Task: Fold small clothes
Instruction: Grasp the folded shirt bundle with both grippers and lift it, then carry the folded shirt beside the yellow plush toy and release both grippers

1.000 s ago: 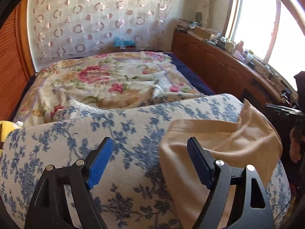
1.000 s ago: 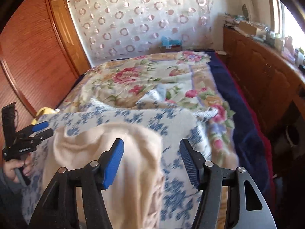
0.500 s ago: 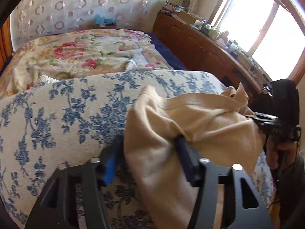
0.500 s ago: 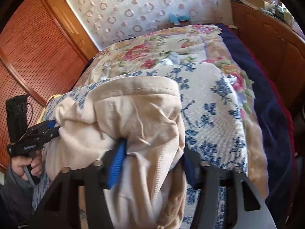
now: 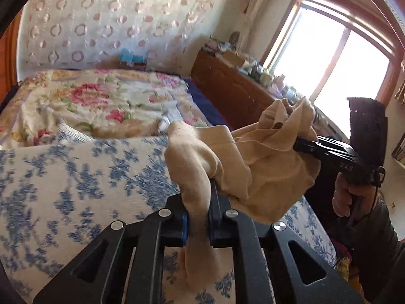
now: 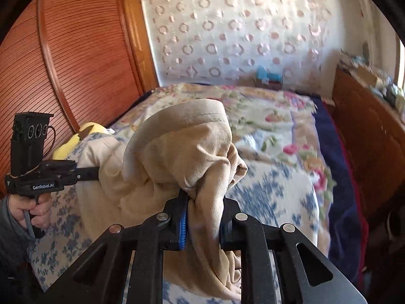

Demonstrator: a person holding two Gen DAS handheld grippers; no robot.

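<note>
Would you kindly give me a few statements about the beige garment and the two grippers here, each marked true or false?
1. The left gripper is shut on the beige garment. True.
2. The right gripper is open and holds nothing. False: it grips the same garment.
3. The garment lies flat and neatly folded. False: it hangs bunched between both grippers.
4. A blue-flowered cover lies beneath the garment. True.
5. The window is dark. False: it is bright with daylight.

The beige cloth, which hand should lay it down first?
Probably neither alone: the left tool and right tool are both clamped on the beige cloth, lifted above the blue-flowered blanket.
</note>
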